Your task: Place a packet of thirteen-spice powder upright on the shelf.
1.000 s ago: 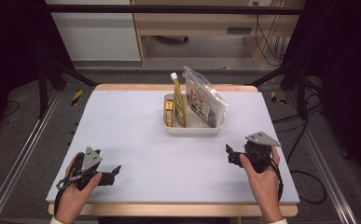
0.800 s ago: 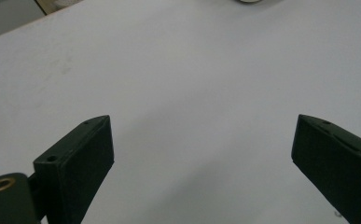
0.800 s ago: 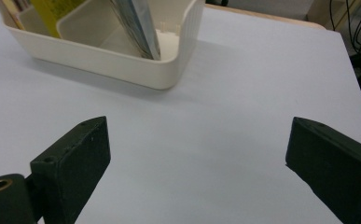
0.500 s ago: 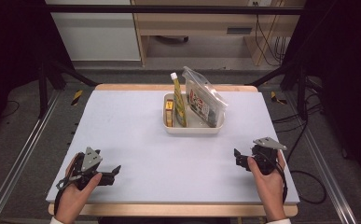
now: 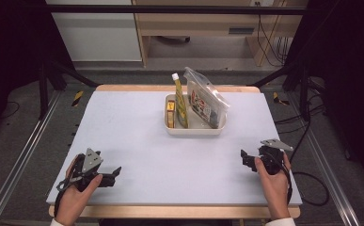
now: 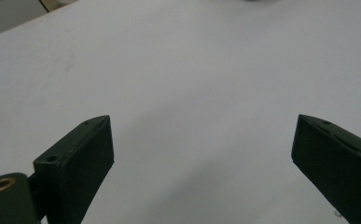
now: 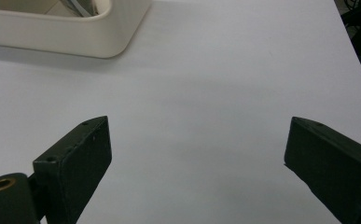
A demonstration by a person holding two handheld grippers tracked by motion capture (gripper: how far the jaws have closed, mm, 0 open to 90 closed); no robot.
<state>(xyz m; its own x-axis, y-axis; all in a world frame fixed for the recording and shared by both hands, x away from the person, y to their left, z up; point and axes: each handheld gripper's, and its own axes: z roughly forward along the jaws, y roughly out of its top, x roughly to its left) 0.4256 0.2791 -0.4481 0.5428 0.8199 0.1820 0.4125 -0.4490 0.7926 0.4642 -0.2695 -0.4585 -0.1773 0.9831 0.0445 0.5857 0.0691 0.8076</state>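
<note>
Cream plastic tray [image 5: 196,128] sits at the table's far centre, holding a yellow squeeze bottle [image 5: 179,101] standing upright, a small yellow-orange packet [image 5: 170,112] at its left, and a clear zip bag [image 5: 206,100] of printed contents leaning at the right. All three are crowded close together (touching or not, hard to tell). Right gripper [image 5: 248,159] is nearest, well short of the tray, jaws spread wide, nothing between them; its own view shows the tray's rounded corner [image 7: 99,32] just ahead. Left gripper [image 5: 111,173] rests near the front-left edge of the pale grey table [image 5: 123,122], jaws also spread, empty. Risks: reaching in from the right likely bumps the leaning bag, which could tip the tall bottle. The light tray may slide if pushed with no second gripper bracing it. The slick bag film could slip from a shallow pinch.
</note>
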